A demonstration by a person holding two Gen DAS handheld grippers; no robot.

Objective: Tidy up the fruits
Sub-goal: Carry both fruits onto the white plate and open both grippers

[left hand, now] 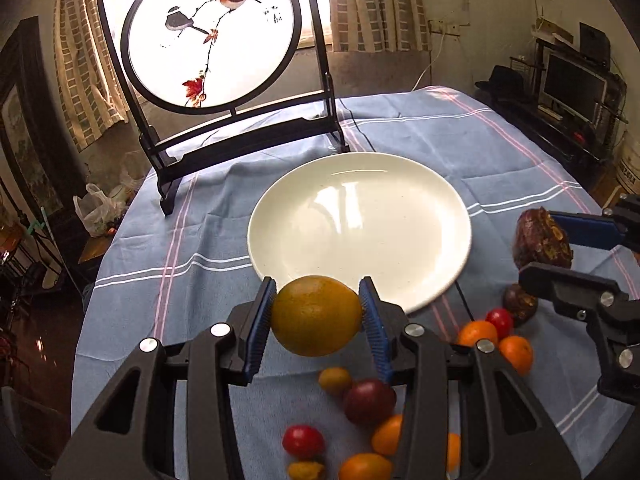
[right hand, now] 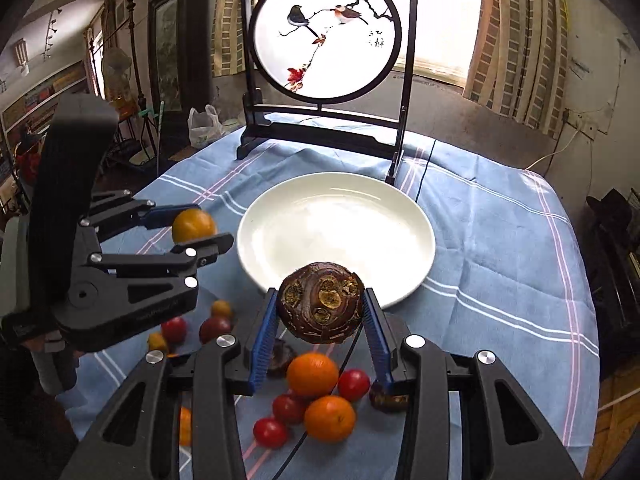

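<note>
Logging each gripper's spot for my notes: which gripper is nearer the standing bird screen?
Left, slightly. The left gripper, holding the yellow-orange fruit, is on the side of the bird screen; the right gripper, holding the dark brown fruit, is on the plate's other side.

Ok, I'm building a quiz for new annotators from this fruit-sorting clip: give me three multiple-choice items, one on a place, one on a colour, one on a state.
1. Where does the white plate sit?
A. On the blue cloth, in front of the bird screen
B. On the floor
C. On top of the loose fruit

2. What colour is the fruit in the left gripper?
A. Bright green
B. Yellow-orange
C. White

3. What state is the right gripper in?
A. Open and empty
B. Shut on a red tomato
C. Shut on a dark brown fruit

Answers: 1 A, the blue cloth shows around its rim, with the bird screen behind; 2 B, its skin is yellow-orange; 3 C, both pads press its sides.
</note>
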